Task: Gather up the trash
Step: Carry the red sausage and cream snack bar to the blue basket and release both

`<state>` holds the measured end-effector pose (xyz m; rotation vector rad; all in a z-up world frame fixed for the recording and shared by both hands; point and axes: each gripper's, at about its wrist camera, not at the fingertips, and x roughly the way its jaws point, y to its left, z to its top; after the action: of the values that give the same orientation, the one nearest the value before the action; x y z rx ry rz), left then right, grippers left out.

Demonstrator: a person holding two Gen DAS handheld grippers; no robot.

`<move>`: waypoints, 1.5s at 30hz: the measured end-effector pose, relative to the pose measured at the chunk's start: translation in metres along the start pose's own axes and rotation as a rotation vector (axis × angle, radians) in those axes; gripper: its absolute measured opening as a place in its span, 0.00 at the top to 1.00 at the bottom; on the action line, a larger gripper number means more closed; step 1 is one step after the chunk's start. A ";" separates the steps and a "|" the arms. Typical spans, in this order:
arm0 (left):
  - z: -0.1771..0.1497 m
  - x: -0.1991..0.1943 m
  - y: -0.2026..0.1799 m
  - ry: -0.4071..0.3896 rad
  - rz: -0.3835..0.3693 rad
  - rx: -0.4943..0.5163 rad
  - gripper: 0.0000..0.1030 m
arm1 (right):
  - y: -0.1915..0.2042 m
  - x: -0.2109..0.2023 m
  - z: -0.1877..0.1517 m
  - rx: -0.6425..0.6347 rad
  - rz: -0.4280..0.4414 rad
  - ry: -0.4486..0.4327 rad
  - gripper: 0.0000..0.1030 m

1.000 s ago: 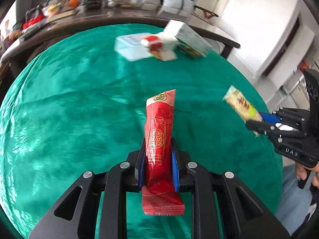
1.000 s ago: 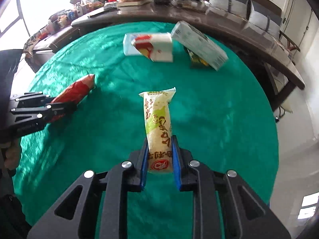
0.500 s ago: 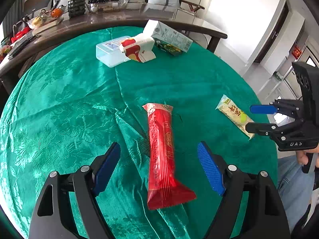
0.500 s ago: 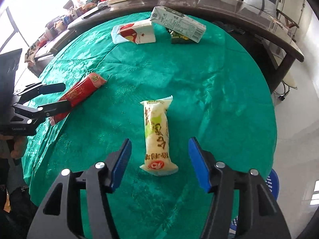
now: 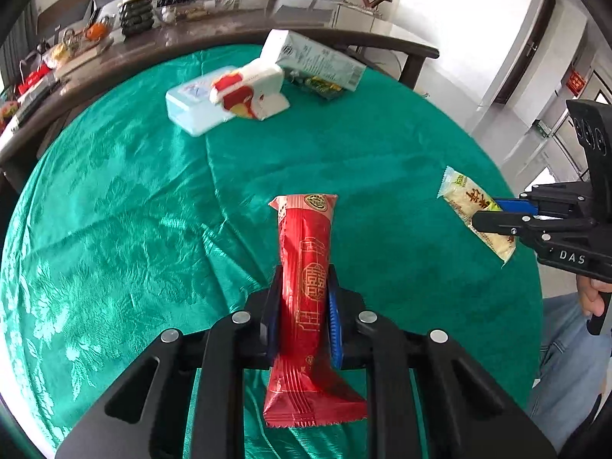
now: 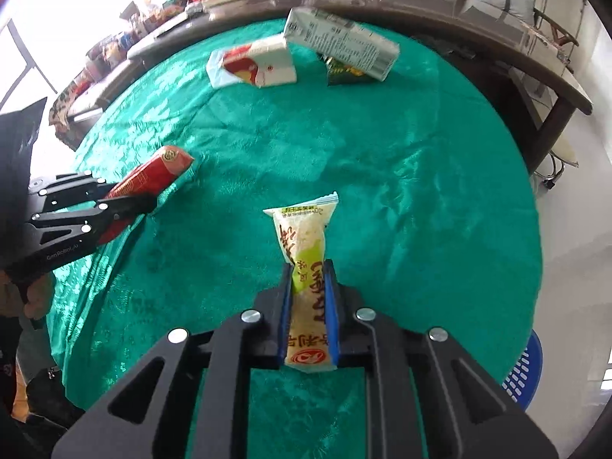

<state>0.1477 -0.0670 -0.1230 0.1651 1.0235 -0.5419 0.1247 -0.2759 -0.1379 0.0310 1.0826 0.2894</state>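
A long red snack wrapper (image 5: 306, 237) stands up between the blue pads of my left gripper (image 5: 304, 279), whose jaws are closing tight onto its sides; its tail hangs below the fingers. A pale yellow-green snack wrapper (image 6: 304, 233) is pinched the same way in my right gripper (image 6: 309, 271), its jaws closing onto it. Both wrappers sit just above the round green tablecloth (image 5: 114, 191). In the left wrist view, the right gripper (image 5: 485, 214) holds the yellow wrapper (image 5: 463, 199) at the right. In the right wrist view, the left gripper (image 6: 130, 201) holds the red wrapper (image 6: 160, 168) at the left.
At the table's far side lie a green-white milk carton (image 5: 313, 59), a white and red pack (image 5: 252, 88), a pale blue box (image 5: 191, 105) and a dark green wrapper (image 5: 321, 86). A cluttered brown table (image 5: 191, 42) curves behind. A blue basket (image 6: 524, 375) stands on the floor at the right.
Half a second ago both grippers stood open with the wrappers lying on the cloth. Both have shut on them again and the wrappers are raised off the cloth.
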 end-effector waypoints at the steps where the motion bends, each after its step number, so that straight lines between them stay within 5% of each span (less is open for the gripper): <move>1: 0.002 -0.003 -0.006 -0.009 -0.011 0.005 0.81 | -0.005 -0.006 -0.002 0.013 0.003 -0.017 0.86; 7: 0.022 -0.013 -0.057 -0.038 -0.112 0.042 0.82 | -0.055 -0.050 -0.027 0.156 0.016 -0.118 0.86; 12: 0.044 0.000 -0.126 -0.027 -0.197 0.108 0.82 | -0.126 -0.084 -0.063 0.318 -0.053 -0.175 0.86; 20: 0.066 0.034 -0.255 0.027 -0.318 0.235 0.81 | -0.233 -0.108 -0.129 0.520 -0.190 -0.160 0.86; 27: 0.069 0.086 -0.340 0.108 -0.371 0.280 0.81 | -0.282 -0.101 -0.167 0.606 -0.243 -0.143 0.86; 35: 0.067 0.135 -0.393 0.153 -0.356 0.321 0.81 | -0.308 -0.096 -0.190 0.659 -0.250 -0.131 0.86; 45: 0.064 0.186 -0.406 0.198 -0.356 0.290 0.81 | -0.326 -0.091 -0.203 0.703 -0.239 -0.101 0.86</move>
<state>0.0676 -0.5048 -0.1996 0.3009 1.1710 -1.0148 -0.0208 -0.6358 -0.2093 0.5342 1.0310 -0.3152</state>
